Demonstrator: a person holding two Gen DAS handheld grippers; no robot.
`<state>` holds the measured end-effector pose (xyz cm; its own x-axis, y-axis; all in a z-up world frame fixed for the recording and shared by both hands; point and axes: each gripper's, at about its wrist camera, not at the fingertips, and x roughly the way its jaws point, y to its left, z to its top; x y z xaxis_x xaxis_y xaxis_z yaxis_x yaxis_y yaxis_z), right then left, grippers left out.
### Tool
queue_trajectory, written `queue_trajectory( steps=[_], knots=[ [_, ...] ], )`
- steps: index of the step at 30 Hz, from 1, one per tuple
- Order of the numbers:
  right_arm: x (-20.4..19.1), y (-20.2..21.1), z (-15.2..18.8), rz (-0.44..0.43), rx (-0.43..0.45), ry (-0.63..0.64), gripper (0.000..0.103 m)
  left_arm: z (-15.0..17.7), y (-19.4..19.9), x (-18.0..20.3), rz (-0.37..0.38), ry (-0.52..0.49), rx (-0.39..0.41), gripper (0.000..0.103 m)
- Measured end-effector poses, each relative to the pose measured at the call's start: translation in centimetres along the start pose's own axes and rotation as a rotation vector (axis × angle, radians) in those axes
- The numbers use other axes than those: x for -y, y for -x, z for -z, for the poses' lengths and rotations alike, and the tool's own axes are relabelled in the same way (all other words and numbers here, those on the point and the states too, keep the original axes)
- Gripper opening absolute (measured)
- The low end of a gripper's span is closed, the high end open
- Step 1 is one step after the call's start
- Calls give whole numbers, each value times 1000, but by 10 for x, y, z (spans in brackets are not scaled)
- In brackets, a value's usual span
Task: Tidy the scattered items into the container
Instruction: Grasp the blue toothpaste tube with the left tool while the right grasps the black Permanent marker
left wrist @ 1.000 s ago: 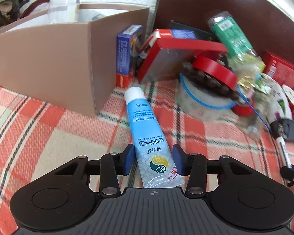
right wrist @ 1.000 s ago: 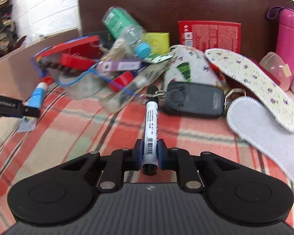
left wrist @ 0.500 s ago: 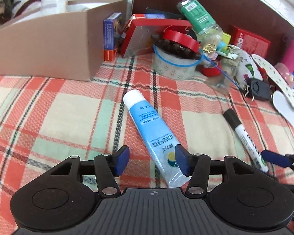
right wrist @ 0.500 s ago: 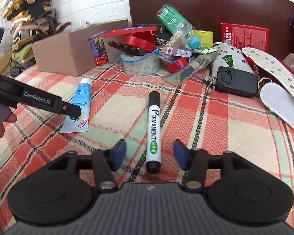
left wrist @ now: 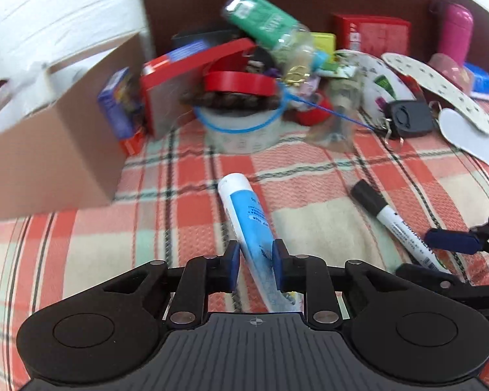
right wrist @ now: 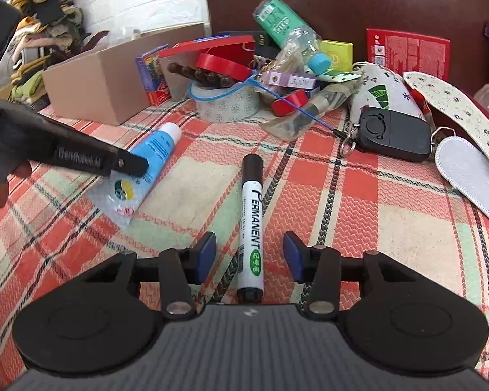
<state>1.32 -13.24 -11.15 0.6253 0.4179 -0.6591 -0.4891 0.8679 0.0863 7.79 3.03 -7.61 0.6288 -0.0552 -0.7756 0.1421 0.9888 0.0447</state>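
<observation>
Up close in the left wrist view, the left gripper has its blue pads pinching the lower body of a blue-and-white hand cream tube, whose white cap points toward 12 o'clock over the plaid blanket. The brown cardboard box sits at 10 o'clock, well apart from the tube. That tube looks soft and light; squeezing near the flat crimped end, as here, should flatten it rather than let it slip. The view is blurred, so whether it is lifted clear cannot be told.

Next, in the right wrist view, the right gripper is spread wide, pads either side of a permanent marker without touching it. It lies flat on the blanket, black cap toward 12 o'clock, the box at 10 o'clock. Stiff, light and smooth-barrelled, it could roll; a hold across mid-barrel looks safest. Beyond it at 12 o'clock lies a heap of clutter.
</observation>
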Motion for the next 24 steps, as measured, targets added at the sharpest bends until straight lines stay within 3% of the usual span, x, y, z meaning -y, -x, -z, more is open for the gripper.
queue_trajectory(
  steps=[1,2,3,7,9,11,12,13,16,18,19,24],
  knots=[
    [0,0,0,0,1,0,51,-1,-5,-1,14,16,-12,47],
    [0,0,-1,-1,1,4,50,-1,-10,-3,28,35,-25,43],
    [0,0,-1,-3,2,7,48,-1,-16,-4,43,55,-38,32],
    [3,0,-2,-9,3,17,36,0,-16,-6,81,83,-62,15],
    [4,0,-3,-17,4,26,20,1,-14,-5,98,81,-71,15],
    [5,-1,-5,-26,1,31,19,1,-15,-2,97,75,-69,17],
    [5,-2,-6,-27,1,31,19,0,-16,-1,93,71,-67,34],
    [5,-3,-7,-27,1,29,19,0,-17,1,90,68,-65,38],
    [5,-7,-9,-28,0,23,19,-2,-20,6,80,57,-58,39],
    [5,-9,-9,-27,1,21,19,-2,-21,7,69,47,-55,34],
    [5,-9,-9,-26,2,23,18,-2,-20,7,60,39,-54,15],
    [-1,-8,-8,-14,-3,49,18,3,-16,5,68,50,-51,16]
  ],
)
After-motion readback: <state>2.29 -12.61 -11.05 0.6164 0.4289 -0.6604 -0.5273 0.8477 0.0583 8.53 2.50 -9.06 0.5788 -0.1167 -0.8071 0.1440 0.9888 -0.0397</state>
